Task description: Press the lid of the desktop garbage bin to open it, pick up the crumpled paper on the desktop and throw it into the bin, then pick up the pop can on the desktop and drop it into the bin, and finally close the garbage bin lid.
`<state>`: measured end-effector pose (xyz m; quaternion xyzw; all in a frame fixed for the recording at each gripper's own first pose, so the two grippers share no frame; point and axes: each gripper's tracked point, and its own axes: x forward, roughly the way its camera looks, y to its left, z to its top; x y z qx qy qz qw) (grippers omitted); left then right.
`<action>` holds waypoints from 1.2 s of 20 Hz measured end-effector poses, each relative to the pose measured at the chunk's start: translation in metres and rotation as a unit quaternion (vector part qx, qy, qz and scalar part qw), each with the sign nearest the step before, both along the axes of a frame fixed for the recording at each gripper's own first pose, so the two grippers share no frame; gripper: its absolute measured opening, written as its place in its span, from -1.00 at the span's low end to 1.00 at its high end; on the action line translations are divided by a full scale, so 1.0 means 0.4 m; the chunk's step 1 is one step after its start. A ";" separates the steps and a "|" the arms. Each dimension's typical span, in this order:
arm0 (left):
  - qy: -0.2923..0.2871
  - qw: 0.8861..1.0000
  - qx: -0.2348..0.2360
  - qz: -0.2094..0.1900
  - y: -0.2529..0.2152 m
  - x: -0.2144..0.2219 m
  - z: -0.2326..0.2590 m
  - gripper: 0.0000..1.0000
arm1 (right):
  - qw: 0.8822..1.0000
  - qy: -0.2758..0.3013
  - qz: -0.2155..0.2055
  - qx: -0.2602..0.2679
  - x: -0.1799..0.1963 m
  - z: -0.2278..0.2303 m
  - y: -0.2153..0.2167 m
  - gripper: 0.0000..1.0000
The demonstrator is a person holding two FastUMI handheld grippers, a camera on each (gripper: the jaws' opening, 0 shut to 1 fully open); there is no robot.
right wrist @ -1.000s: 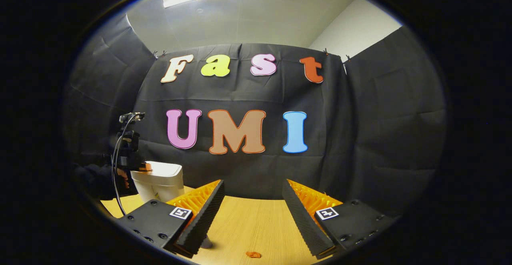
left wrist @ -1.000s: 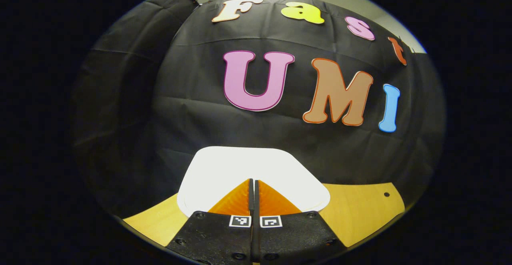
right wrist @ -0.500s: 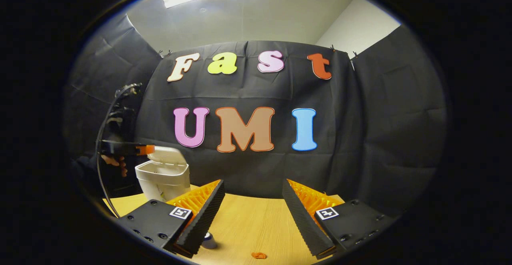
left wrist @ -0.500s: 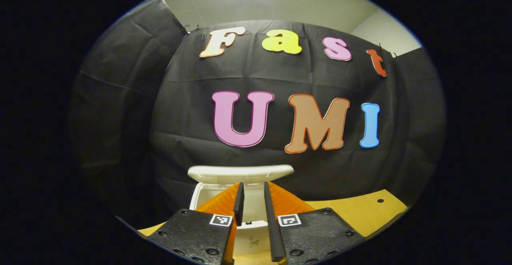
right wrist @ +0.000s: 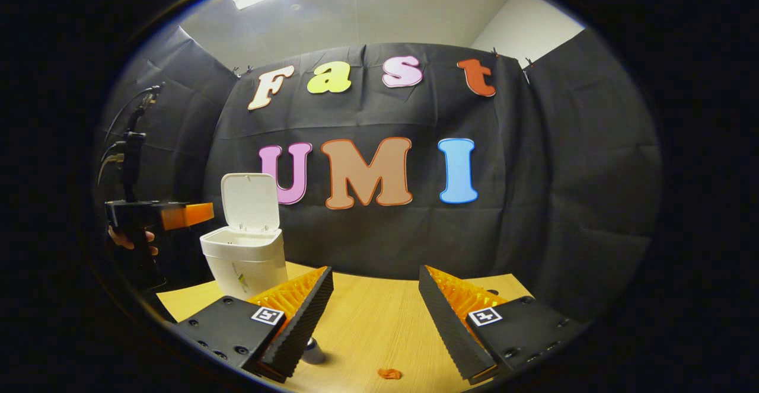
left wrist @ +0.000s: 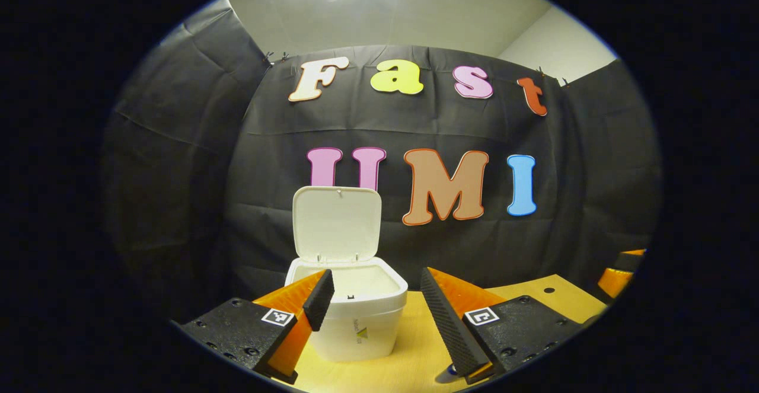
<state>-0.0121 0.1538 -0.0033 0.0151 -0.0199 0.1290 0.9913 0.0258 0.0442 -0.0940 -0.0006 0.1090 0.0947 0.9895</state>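
Black cloth is hanging behind a wooden desktop (right wrist: 367, 322), and my white garbage bin (left wrist: 356, 316) is standing upright on it near the back wall, its long axis vertical. Its lid (left wrist: 337, 224) is standing open, hinged at the rear and pointing straight up, with the underside facing me.

I am holding the left gripper (left wrist: 370, 313) just in front of the bin with its fingers spread apart and gripping nothing; the left finger is overlapping the bin's rim in the left gripper view. At the far right edge of that view, part of the other gripper is peeking in.

My right gripper (right wrist: 373, 322) is hanging over the desktop, its fingers likewise wide apart and empty. The right gripper view is giving me the bin (right wrist: 243, 262) from the side, off to the left, with a hand (right wrist: 127, 240) holding the left gripper beside it. It is also showing a small grey thing (right wrist: 312, 351), perhaps the pop can, half hidden beside my left finger, and a small orange scrap (right wrist: 389, 373) lying on the wood between the fingers
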 end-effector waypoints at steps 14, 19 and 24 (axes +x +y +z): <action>0.056 0.998 -0.010 0.012 -0.045 -0.131 -0.098 0.81 | 0.977 0.194 0.002 -0.090 0.007 -0.493 -0.060 0.94; 0.062 0.998 -0.007 0.013 -0.055 -0.148 -0.095 0.81 | 0.956 0.265 0.006 -0.125 -0.018 -0.649 -0.076 0.95; 0.072 0.997 0.000 0.026 -0.034 -0.161 -0.098 0.81 | 0.939 0.314 0.013 -0.140 -0.049 -0.751 -0.088 0.94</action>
